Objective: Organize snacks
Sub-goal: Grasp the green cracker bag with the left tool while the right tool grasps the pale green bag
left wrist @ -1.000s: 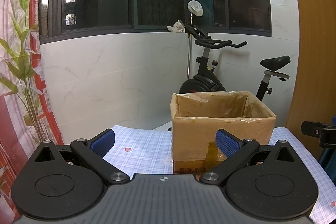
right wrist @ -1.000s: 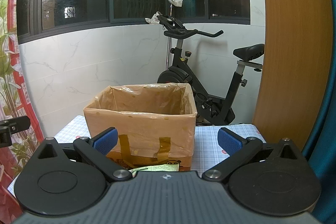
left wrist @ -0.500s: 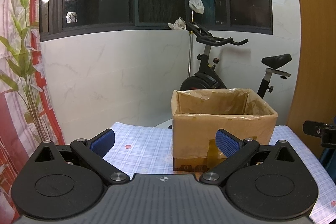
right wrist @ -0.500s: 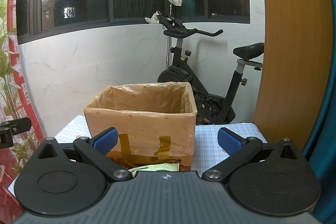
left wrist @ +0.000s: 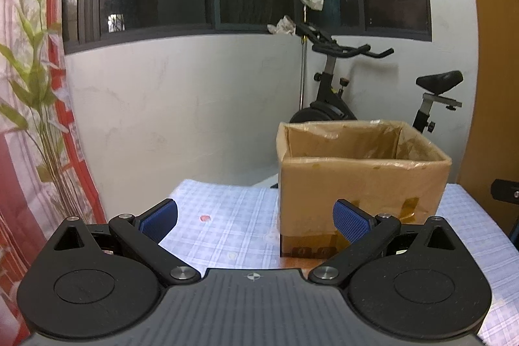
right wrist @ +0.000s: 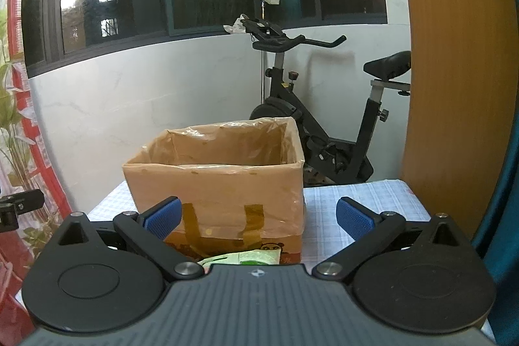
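An open cardboard box lined with clear plastic stands on a blue-checked tablecloth. My left gripper hangs open in front of it, with the box's near left corner behind the right pad. In the right wrist view the same box fills the centre, and my right gripper is open in front of it with nothing between the pads. A light green snack packet lies at the foot of the box, mostly hidden by the gripper body. The box's inside floor is hidden.
An exercise bike stands behind the table against a white tiled wall under dark windows. A wooden panel rises at the right, and a leaf-patterned curtain at the left. A small red spot marks the cloth.
The left wrist view has risen and tilted a little, so the box sits lower and farther right in it. The right wrist view is almost unchanged.
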### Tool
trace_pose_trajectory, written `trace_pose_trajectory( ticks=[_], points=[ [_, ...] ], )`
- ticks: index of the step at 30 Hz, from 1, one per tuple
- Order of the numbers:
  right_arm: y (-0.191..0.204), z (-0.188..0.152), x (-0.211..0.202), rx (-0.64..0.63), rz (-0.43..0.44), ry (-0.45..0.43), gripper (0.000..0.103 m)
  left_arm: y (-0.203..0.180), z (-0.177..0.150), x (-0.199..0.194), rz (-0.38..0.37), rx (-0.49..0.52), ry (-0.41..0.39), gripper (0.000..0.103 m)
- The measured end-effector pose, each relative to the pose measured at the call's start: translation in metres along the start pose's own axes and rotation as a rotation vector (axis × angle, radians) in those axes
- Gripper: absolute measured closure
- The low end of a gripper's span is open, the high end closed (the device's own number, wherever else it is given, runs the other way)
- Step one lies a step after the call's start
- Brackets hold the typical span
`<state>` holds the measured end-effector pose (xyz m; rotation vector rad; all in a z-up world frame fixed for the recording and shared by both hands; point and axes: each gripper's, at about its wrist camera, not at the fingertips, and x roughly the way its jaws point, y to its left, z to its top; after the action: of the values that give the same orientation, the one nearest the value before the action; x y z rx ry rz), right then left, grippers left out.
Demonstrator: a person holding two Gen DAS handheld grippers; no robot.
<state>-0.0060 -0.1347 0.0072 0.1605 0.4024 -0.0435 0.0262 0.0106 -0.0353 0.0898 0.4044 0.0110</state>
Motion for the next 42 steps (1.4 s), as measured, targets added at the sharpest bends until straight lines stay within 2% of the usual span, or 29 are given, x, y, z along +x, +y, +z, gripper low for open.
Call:
trace_pose_trajectory(
  ticks=[8, 12, 14, 25, 29, 31, 37, 42],
  points=[
    [-0.018, -0.029, 0.043, 0.065, 0.042, 0.065, 0.000, 0.001, -0.037, 0.043, -0.059, -0.024, 0.096, 0.001],
    [-0.010, -0.046, 0.065, -0.008, 0.016, 0.103, 0.002, -0.001, -0.055, 0.062, -0.130, -0.046, 0.148, 0.005],
    [-0.007, -0.054, 0.076, -0.032, 0.032, 0.125, 0.003, -0.002, -0.064, 0.070, -0.151, -0.045, 0.172, 0.005],
    [0.008, -0.077, 0.135, -0.031, 0.116, 0.274, 0.003, 0.001, -0.080, 0.088, -0.148, -0.084, 0.202, 0.006],
    [0.017, -0.083, 0.154, -0.050, 0.109, 0.334, 0.002, 0.001, -0.081, 0.090, -0.166, -0.102, 0.201, 0.006],
    [0.020, -0.087, 0.160, -0.072, 0.093, 0.341, 0.002, -0.001, -0.083, 0.090, -0.177, -0.099, 0.196, 0.006],
    [0.017, -0.088, 0.163, -0.050, 0.118, 0.352, 0.005, -0.008, -0.087, 0.088, -0.209, -0.083, 0.182, 0.006],
    [0.012, -0.087, 0.168, 0.018, 0.123, 0.393, 0.003, -0.015, -0.089, 0.087, -0.237, -0.067, 0.184, 0.006]
  ],
)
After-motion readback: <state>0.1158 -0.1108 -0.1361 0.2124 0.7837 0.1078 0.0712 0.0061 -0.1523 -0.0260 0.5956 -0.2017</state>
